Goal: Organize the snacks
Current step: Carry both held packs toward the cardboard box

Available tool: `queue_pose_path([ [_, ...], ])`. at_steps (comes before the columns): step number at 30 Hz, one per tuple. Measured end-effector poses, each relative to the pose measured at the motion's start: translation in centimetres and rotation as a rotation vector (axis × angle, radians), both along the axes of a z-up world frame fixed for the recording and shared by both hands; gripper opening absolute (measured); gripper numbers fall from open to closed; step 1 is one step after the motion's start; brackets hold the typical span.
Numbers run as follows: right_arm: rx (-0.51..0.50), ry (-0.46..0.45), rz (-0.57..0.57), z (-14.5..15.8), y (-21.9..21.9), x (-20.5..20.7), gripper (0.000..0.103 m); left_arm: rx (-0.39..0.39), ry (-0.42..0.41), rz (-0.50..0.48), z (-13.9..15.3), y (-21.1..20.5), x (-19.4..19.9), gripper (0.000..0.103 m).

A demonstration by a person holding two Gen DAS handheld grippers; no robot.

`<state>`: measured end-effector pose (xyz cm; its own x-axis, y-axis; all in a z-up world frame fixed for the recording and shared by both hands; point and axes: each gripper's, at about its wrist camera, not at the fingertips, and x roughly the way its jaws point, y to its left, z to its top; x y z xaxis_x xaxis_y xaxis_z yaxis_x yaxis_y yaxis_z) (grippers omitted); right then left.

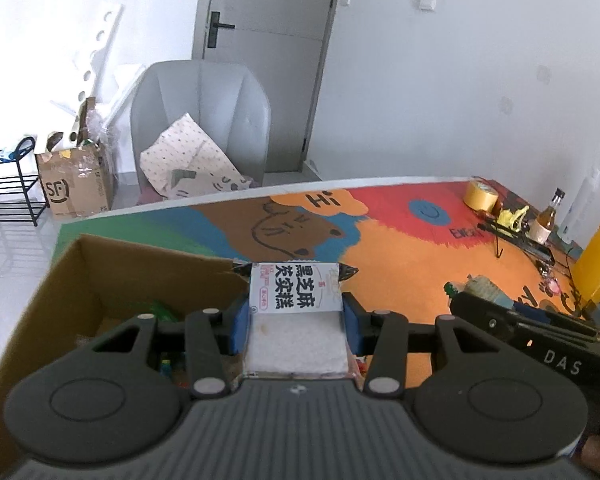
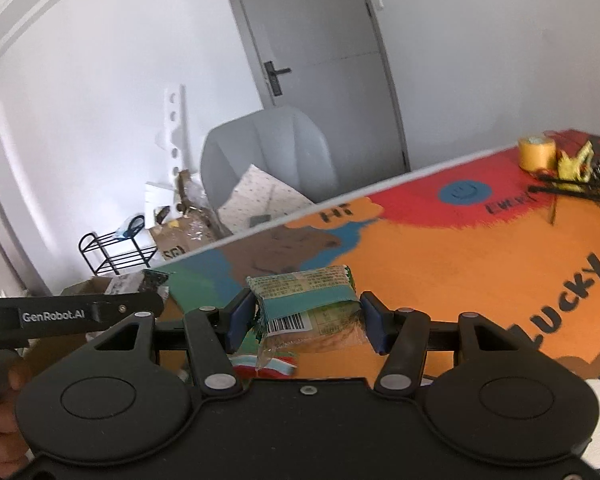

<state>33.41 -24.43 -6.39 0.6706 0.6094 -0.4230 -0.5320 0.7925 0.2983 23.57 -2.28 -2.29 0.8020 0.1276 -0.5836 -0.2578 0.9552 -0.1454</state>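
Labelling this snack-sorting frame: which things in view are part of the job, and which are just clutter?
Job:
- white snack packet, clamped in left gripper
- green snack packet, clamped in right gripper
- cardboard box, snacks inside

Clutter:
- yellow tape roll
- glass bottle
- grey chair
- black rack

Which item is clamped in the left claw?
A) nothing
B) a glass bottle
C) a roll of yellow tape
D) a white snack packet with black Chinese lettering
D: in the left wrist view the left claw has its blue pads pressed on both sides of the white snack packet, above the cardboard box.
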Motion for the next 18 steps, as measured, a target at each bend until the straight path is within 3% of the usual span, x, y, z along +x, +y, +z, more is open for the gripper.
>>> queue_pose_path([
  [5, 0.029, -0.017, 0.034, 1.3, 1.0, -1.2, 0.055, -0.004, -0.026, 0.019, 1.1, 1.2, -1.6, 0.046],
  [18, -0.008, -0.067, 0.102, 3.2, 5.0, -3.8, 0.055, -0.033, -0.055, 0.083, 1.9, 5.6, -4.6, 0.046],
])
